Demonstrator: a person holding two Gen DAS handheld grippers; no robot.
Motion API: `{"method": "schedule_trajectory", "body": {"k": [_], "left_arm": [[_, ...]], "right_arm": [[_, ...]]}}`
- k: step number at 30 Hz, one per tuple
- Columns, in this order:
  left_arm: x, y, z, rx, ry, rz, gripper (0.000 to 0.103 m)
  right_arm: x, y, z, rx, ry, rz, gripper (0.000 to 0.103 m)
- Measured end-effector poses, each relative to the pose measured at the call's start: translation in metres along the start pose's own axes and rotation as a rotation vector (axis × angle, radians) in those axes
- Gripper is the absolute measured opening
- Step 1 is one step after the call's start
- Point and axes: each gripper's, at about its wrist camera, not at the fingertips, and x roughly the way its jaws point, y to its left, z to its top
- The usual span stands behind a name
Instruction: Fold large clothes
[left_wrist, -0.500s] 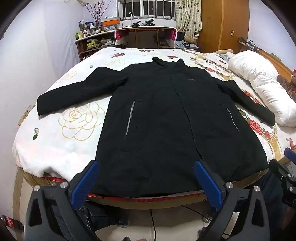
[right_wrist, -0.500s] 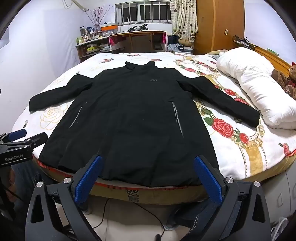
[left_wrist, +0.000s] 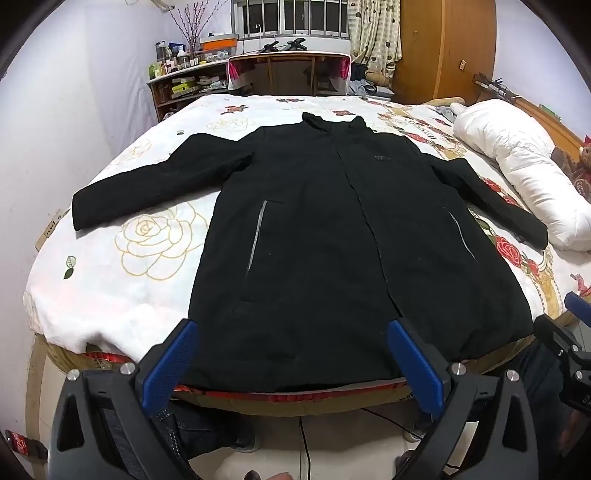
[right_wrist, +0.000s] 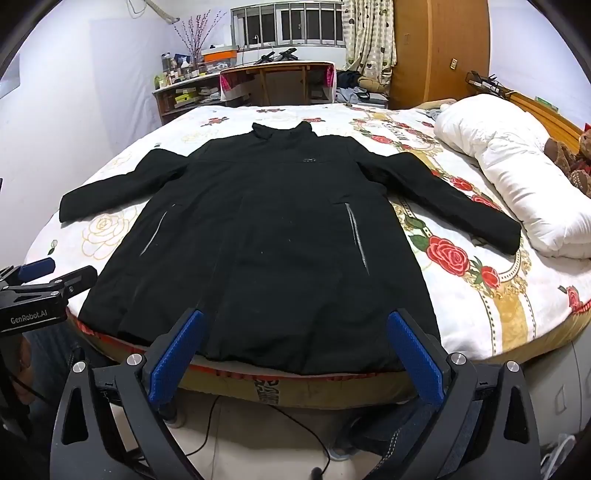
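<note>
Nothing's really moved since half a second ago, maybe a tiny camera drift. Coat (left_wrist: 332, 251) lies flat, front up, on the bed (left_wrist: 110, 295), long axis running away from the cameras, collar at the far end, hem at the near edge, sleeves spread to both sides. Left gripper (left_wrist: 295, 363) and right gripper (right_wrist: 295, 354) both hang wide open just short of the hem, holding nothing.

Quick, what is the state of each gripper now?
Left gripper: open, holding nothing.
Right gripper: open, holding nothing.
</note>
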Motion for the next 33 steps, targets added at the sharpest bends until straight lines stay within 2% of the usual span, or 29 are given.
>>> {"method": "schedule_trajectory", "body": {"k": [33], "left_arm": [[0.0015,-0.0026,0.0066,-0.002,0.015,-0.013,0.103]], "right_arm": [[0.0006,-0.0003,0.0013,-0.009,0.003,0.011,0.099]]}}
